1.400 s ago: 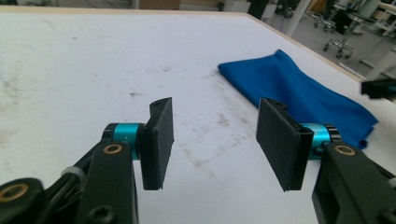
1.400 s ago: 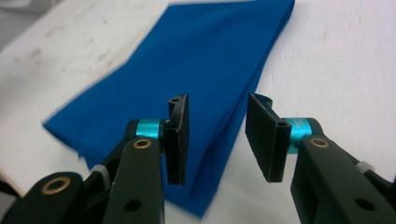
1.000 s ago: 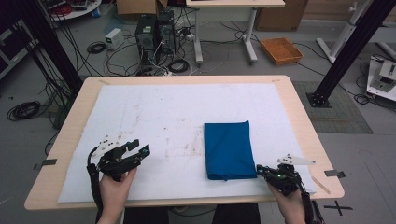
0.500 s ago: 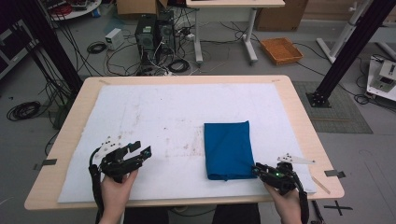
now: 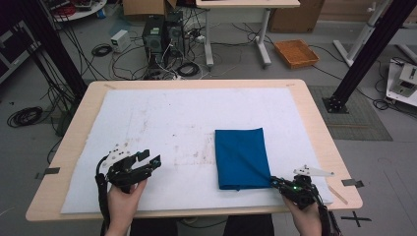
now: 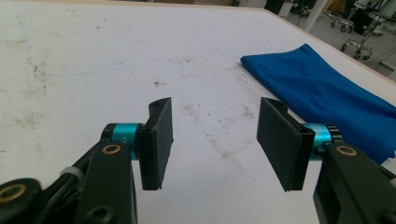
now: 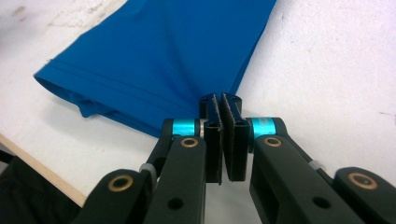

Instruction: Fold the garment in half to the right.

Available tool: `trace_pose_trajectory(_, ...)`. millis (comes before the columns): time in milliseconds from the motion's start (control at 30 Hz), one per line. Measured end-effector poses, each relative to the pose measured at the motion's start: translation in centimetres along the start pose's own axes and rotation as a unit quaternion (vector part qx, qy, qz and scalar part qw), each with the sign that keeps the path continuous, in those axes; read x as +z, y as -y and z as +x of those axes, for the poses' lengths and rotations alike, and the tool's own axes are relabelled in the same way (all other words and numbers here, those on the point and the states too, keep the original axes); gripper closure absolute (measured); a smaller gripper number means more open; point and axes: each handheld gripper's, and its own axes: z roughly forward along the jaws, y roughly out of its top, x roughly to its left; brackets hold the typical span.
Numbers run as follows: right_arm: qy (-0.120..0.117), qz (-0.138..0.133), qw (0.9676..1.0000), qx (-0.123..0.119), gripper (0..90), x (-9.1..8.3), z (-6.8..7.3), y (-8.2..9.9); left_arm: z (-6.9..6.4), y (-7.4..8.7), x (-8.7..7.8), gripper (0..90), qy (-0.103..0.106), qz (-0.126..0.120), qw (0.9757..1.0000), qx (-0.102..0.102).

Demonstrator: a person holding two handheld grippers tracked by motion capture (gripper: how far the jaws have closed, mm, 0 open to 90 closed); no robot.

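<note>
Folded blue cloth (image 5: 242, 158) — near corner pinched in right gripper (image 7: 222, 140), jaws just closing; left gripper (image 6: 212, 140) wide, empty — thin bite may slip when pulled.

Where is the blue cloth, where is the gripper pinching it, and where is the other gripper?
blue cloth (image 5: 241, 157): high view, middle of the folded fabric.
right gripper (image 7: 223, 135): right gripper view, between its jaws, closed on the cloth's corner.
left gripper (image 6: 215, 140): left gripper view, the gap between its open jaws.
</note>
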Motion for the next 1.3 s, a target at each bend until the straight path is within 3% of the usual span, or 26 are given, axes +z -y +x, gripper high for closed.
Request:
trace_pose_trajectory(200, 0.004, -0.029, 0.9995, -0.014, 64.7, -0.7, -0.3, -1.1, 0.2, -0.5, -0.2, 42.6, 0.010, -0.004, 0.9998, 0.016)
trace_pose_trajectory(300, 0.017, -0.053, 0.9979, -0.033, 52.4, -1.3, -0.8, -2.4, 0.4, -1.0, -0.4, 38.6, 0.019, -0.009, 0.9995, 0.025)
trace_pose_trajectory(467, 0.024, -0.085, 0.9950, -0.047, 42.1, -2.1, -1.8, -4.9, 0.8, -2.0, -0.6, 37.0, 0.032, -0.014, 0.9987, 0.036)
trace_pose_trajectory(567, 0.026, -0.092, 0.9938, -0.056, 40.5, -2.1, -2.3, -6.7, 0.9, -2.9, -0.7, 37.0, 0.052, -0.023, 0.9978, 0.033)
trace_pose_trajectory(667, 0.028, -0.101, 0.9923, -0.065, 38.7, -1.9, -2.5, -8.6, 0.6, -4.2, -0.7, 37.0, 0.065, -0.032, 0.9963, 0.048)
trace_pose_trajectory(833, 0.011, -0.132, 0.9901, -0.049, 36.7, -1.9, -2.4, -10.7, 0.1, -5.9, -0.1, 37.0, 0.078, -0.037, 0.9941, 0.066)
trace_pose_trajectory(933, 0.010, -0.143, 0.9883, -0.051, 36.7, -1.8, -2.3, -10.5, -0.4, -5.7, 0.2, 37.0, 0.076, -0.047, 0.9931, 0.076)
trace_pose_trajectory(1033, 0.015, -0.126, 0.9902, -0.058, 36.7, -1.5, -2.5, -10.0, -0.5, -5.1, 0.1, 37.0, 0.064, -0.045, 0.9923, 0.096)
trace_pose_trajectory(1300, 0.022, -0.134, 0.9894, -0.051, 36.6, -2.4, -3.4, -9.5, 0.4, -4.6, -0.2, 37.0, 0.052, -0.046, 0.9934, 0.092)
